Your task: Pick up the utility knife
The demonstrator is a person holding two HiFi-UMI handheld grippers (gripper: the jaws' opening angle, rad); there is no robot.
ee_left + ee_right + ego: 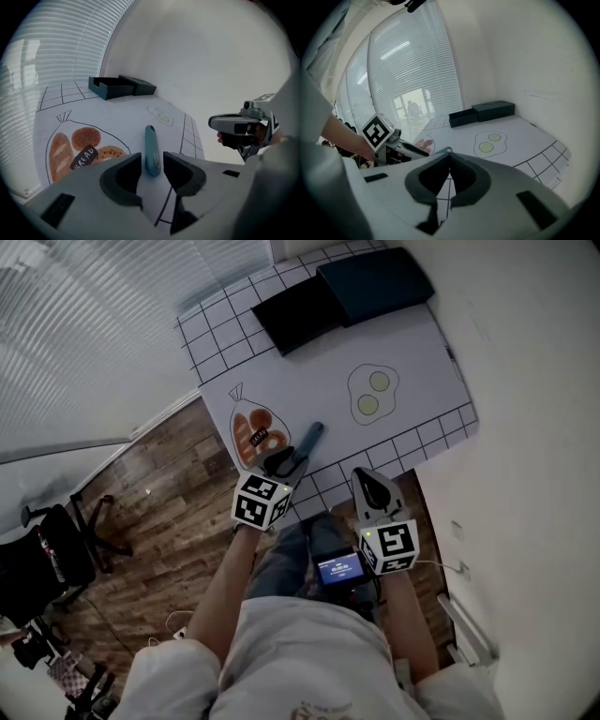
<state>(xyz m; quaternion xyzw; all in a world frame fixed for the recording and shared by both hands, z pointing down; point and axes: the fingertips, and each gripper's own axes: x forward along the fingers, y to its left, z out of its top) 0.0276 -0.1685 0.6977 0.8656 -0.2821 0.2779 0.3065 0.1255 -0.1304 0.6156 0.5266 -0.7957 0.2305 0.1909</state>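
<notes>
Left gripper [152, 160] is spread wide with the teal utility knife [151, 146] between the jaws, nothing pinched yet.
Your right gripper [449, 153] is closed on nothing, off to the side. The knife lies flat on the printed mat [117, 117], its near end between your pads, pointing toward the fried-egg drawing [160, 116]. Looks light, stiff and kinda slick, so I'd squeeze across the narrow body nearer the middle.

Mats: one mat [412, 352]
Knives: one knife [312, 439], on the mat
Grippers: two, left gripper [281, 463] and right gripper [367, 476], at the mat's near edge
Boxes: two, black box [298, 311] and blue box [375, 282], at the mat's far edge
Drawings: two on the mat, eggs [373, 393] and bread [255, 432]
Chairs: one chair [56, 540], left of the mat
</notes>
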